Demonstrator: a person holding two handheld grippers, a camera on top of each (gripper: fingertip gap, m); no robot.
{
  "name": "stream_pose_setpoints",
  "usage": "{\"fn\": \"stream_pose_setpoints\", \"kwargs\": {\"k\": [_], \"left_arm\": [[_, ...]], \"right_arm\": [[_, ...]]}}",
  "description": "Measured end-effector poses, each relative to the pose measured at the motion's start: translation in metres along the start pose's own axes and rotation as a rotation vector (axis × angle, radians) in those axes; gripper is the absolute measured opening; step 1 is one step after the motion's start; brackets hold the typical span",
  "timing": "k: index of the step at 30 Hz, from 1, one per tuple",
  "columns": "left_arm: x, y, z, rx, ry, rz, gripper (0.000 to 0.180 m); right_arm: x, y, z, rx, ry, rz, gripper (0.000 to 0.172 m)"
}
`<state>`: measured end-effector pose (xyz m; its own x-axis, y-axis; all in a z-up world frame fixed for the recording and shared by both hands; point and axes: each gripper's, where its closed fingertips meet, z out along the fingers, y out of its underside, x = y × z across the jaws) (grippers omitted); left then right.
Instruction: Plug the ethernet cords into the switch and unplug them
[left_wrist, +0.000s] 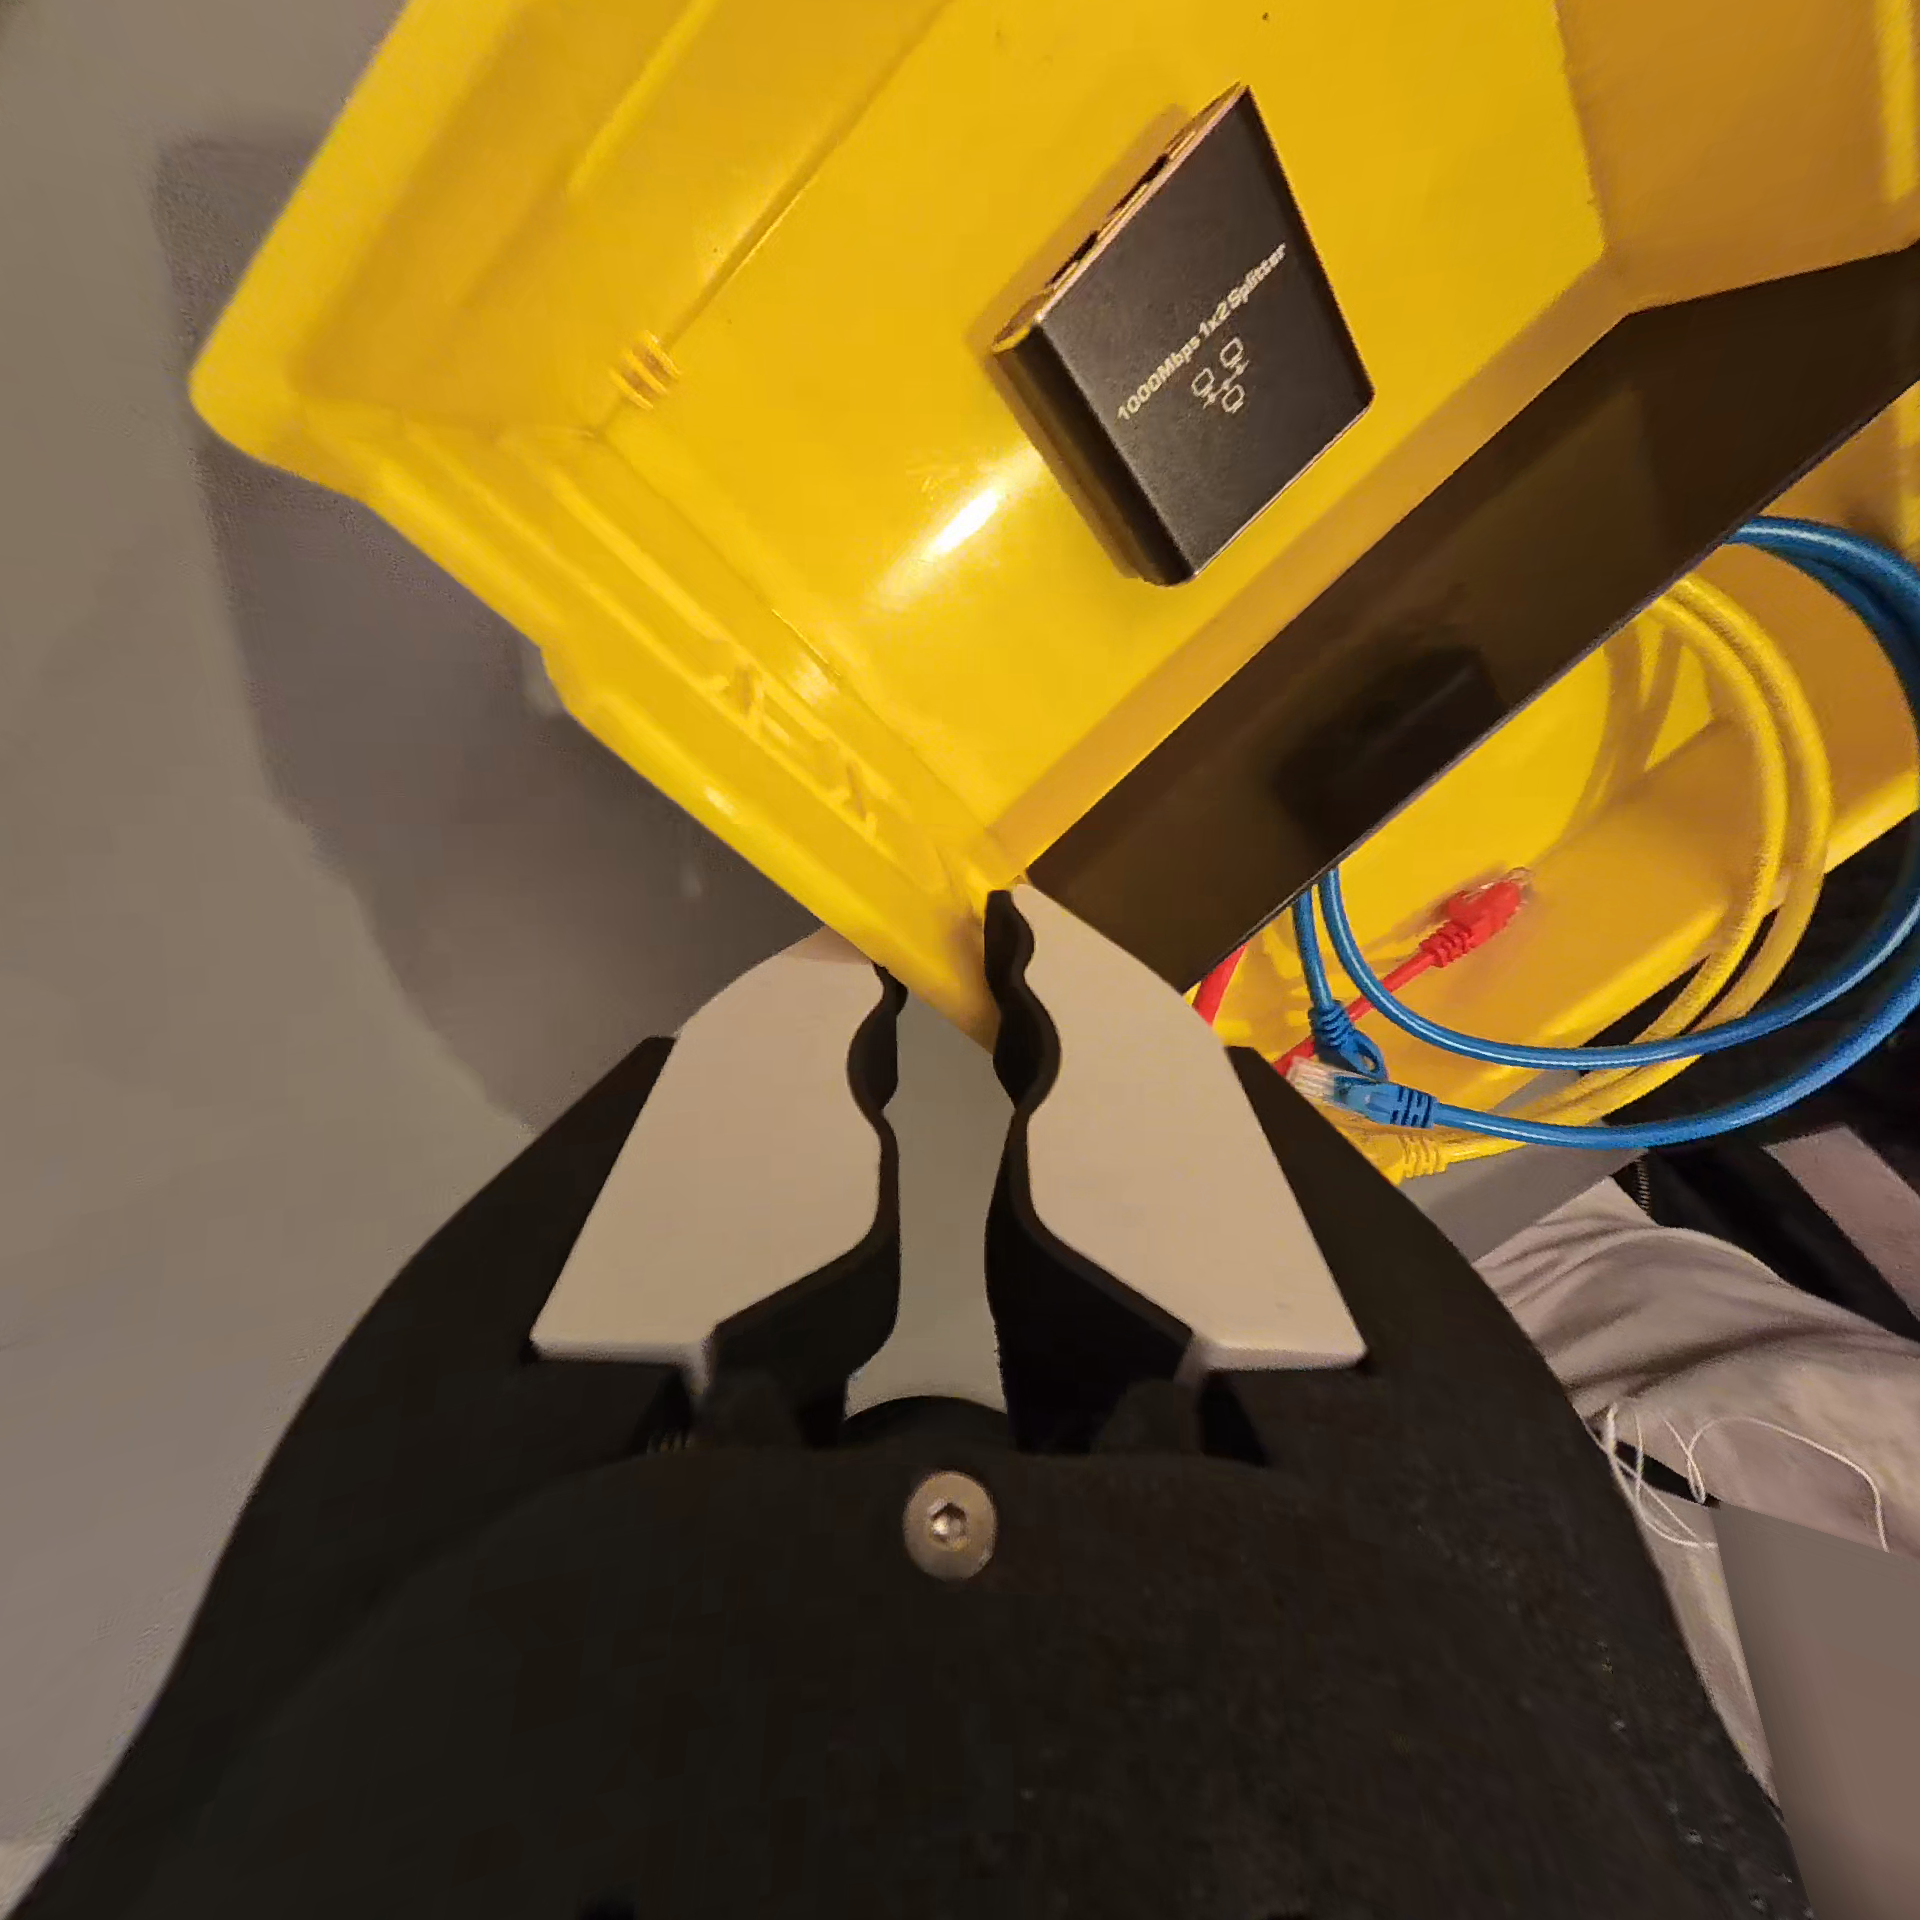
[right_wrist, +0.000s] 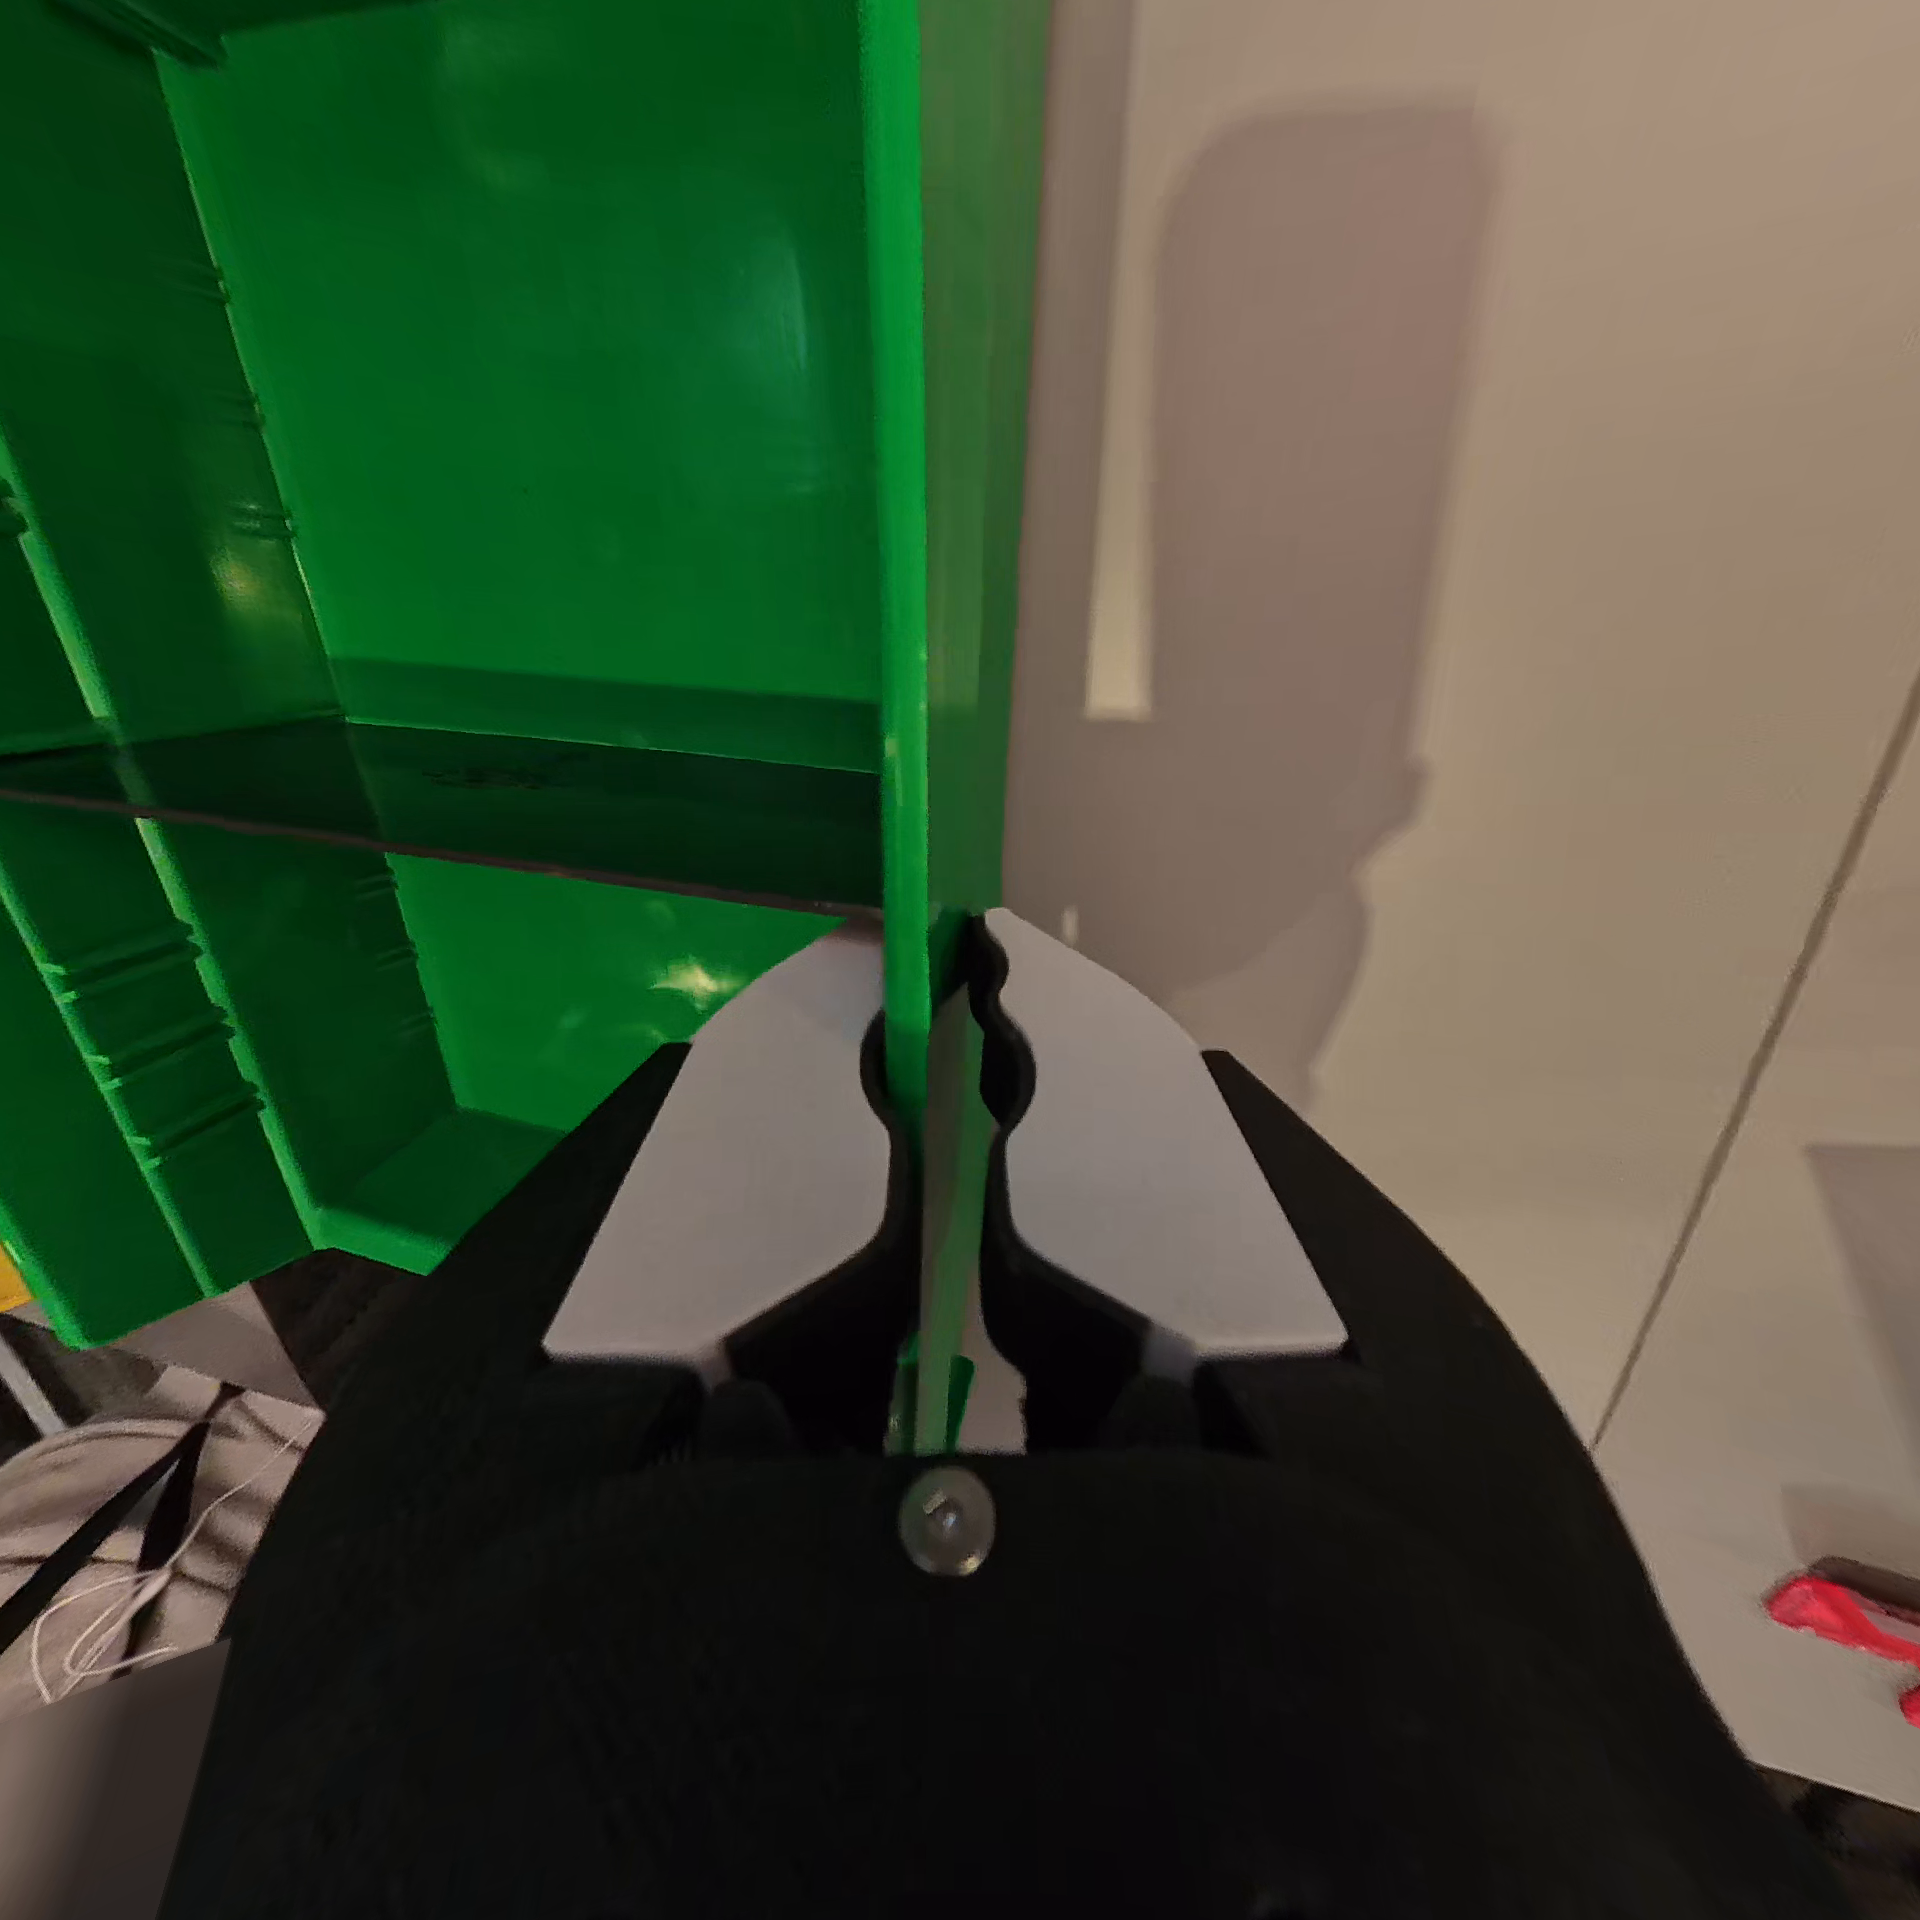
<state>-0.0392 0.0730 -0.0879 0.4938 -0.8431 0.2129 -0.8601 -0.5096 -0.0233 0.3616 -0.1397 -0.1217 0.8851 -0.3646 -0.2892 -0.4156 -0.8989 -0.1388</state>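
**Currently: Both Claws Clamped on Bin Walls**

Left claw (left_wrist: 940, 966) pinches the corner wall of the yellow bin (left_wrist: 831, 582). Beyond its tips, the black switch (left_wrist: 1179, 343) lies inside that bin. Right of the tips, blue cords (left_wrist: 1558, 1049), a red cord (left_wrist: 1455, 930) and yellow cords (left_wrist: 1766, 748) lie coiled. Right claw (right_wrist: 940, 997) pinches the green bin wall (right_wrist: 904, 623).

yellow bin (left_wrist: 831, 582) carries the lot; black switch (left_wrist: 1179, 343) lies flat on its floor; past the black divider (left_wrist: 1455, 582), the blue cord (left_wrist: 1621, 1049), yellow cord (left_wrist: 1756, 748) and red cord (left_wrist: 1455, 930) lie looped in the next compartment
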Motion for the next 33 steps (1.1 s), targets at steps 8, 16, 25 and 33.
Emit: {"fn": "stream_pose_setpoints", "kwargs": {"k": [8, 16, 25, 33], "left_arm": [[-0.067, 0.032, -0.017, 0.012, -0.053, 0.006, 0.012], [-0.157, 0.113, -0.040, 0.032, -0.104, -0.094, 0.012], [-0.243, 0.195, -0.063, 0.028, -0.212, -0.138, 0.014], [-0.269, 0.219, -0.070, 0.081, -0.198, -0.186, 0.011]], "right_arm": [[-0.052, 0.000, 0.017, -0.062, 0.024, -0.045, 0.006], [-0.104, -0.009, 0.033, -0.079, 0.014, -0.062, 0.006], [-0.121, -0.013, 0.039, -0.097, 0.021, -0.071, 0.006], [-0.099, -0.017, 0.033, -0.123, 0.046, -0.037, 0.006]]}}
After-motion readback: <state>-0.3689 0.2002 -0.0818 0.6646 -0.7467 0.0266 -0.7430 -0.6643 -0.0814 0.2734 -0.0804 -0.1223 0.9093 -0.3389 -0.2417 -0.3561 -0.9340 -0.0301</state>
